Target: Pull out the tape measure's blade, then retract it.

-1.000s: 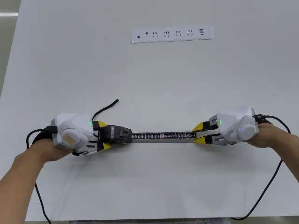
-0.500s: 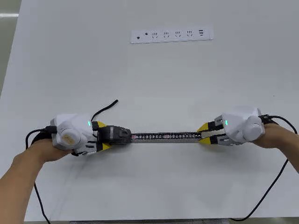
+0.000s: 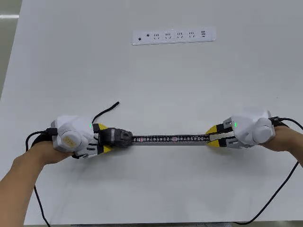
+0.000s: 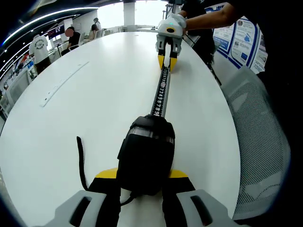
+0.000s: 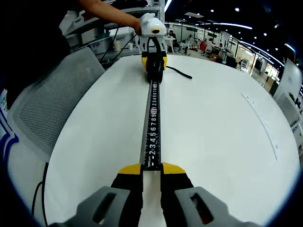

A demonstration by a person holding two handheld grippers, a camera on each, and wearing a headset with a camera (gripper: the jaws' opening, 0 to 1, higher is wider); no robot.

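Left gripper (image 3: 106,137): my 2 jaws squeeze the black tape measure (image 3: 118,137), near me on the left side of the white table (image 3: 142,85).
Right gripper (image 3: 214,139): my 2 jaws pinch the end of the blade (image 3: 170,139), on the right.
Blade: pulled out, straight along the table between my 2 grippers.
Strap (image 3: 108,109): black, lying just behind the tape measure.
Power strip (image 3: 174,35): white, on the far side.
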